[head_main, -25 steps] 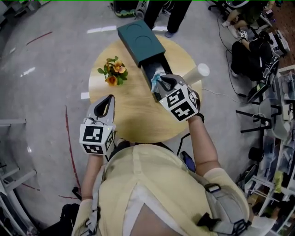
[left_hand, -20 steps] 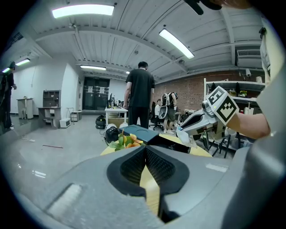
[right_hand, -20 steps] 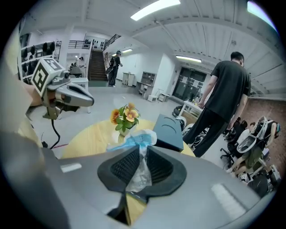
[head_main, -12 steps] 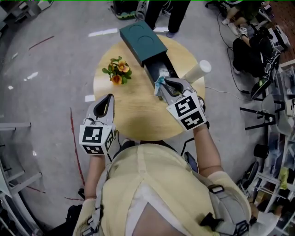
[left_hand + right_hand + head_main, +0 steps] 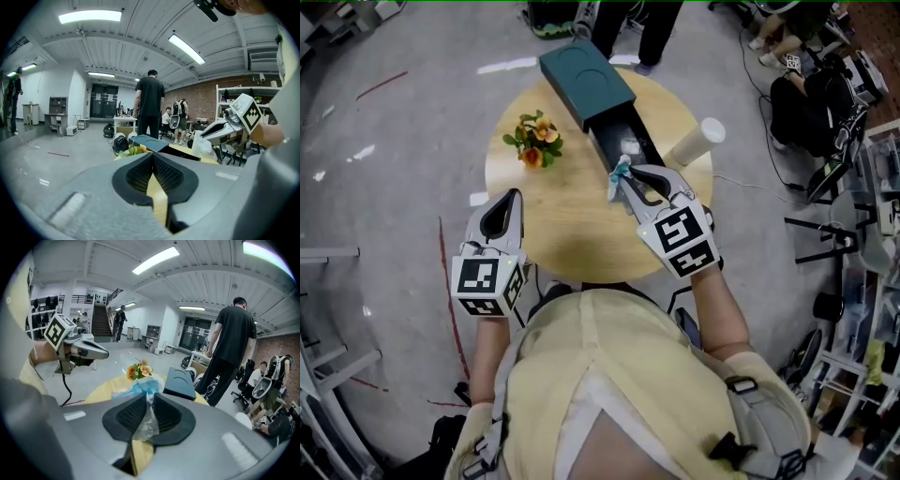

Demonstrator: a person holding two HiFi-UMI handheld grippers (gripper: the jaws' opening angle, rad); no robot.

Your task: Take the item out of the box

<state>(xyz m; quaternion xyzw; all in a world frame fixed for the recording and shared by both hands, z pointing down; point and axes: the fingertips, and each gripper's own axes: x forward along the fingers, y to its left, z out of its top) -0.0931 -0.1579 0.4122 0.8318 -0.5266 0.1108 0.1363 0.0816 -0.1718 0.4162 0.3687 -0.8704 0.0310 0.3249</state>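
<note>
**Packet pinched at the mouth of the box**

The right gripper [image 5: 625,178] is clenched on a clear plastic packet [image 5: 619,172] with something blue inside. It holds the packet at the near end of the black tray [image 5: 630,141] that slides out of the dark green box [image 5: 586,82]. The left gripper [image 5: 510,199] hovers well to the left of the box, its jaws pressed together on nothing. A small bunch of flowers [image 5: 532,142] sits left of the box and a white cup [image 5: 698,142] right of it, all on the round wooden counter [image 5: 572,230]. A person in black [image 5: 232,348] stands beyond the box's far end.
</note>
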